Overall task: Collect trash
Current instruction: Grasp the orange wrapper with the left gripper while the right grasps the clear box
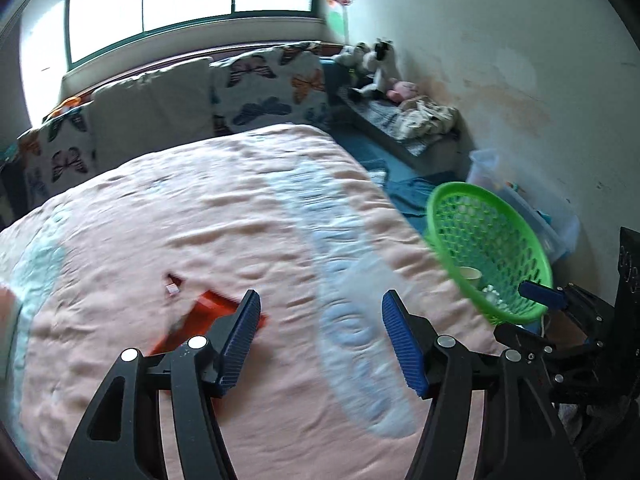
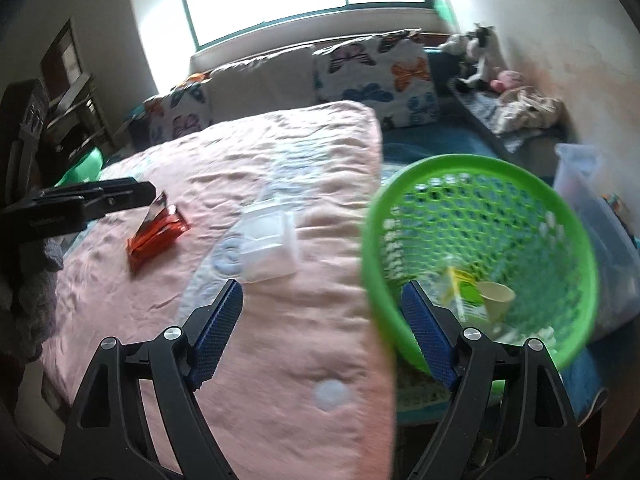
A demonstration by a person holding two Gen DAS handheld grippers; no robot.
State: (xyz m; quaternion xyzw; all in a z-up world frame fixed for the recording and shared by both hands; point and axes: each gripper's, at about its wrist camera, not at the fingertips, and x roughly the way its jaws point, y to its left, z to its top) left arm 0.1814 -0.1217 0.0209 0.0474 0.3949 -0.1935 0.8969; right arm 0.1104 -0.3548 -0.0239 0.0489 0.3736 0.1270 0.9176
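An orange snack wrapper (image 1: 208, 314) lies on the pink bed cover (image 1: 180, 216), partly hidden behind the left finger of my left gripper (image 1: 320, 304), which is open with nothing between its pads. A small scrap (image 1: 173, 283) lies just beyond the wrapper. In the right wrist view, my right gripper (image 2: 322, 292) is open and empty over the bed's edge. Ahead of it are a clear plastic container (image 2: 268, 244) and the wrapper (image 2: 158, 236). The green mesh basket (image 2: 460, 160) stands beside the bed and holds a paper cup (image 2: 496, 296) and a yellow-green packet (image 2: 460, 288).
Butterfly-print pillows (image 1: 260, 84) line the head of the bed under a window. Stuffed toys (image 1: 376, 64) and crumpled cloth sit on a low bench by the right wall. A clear storage box (image 2: 592, 208) stands behind the basket, and a blue mat covers the floor.
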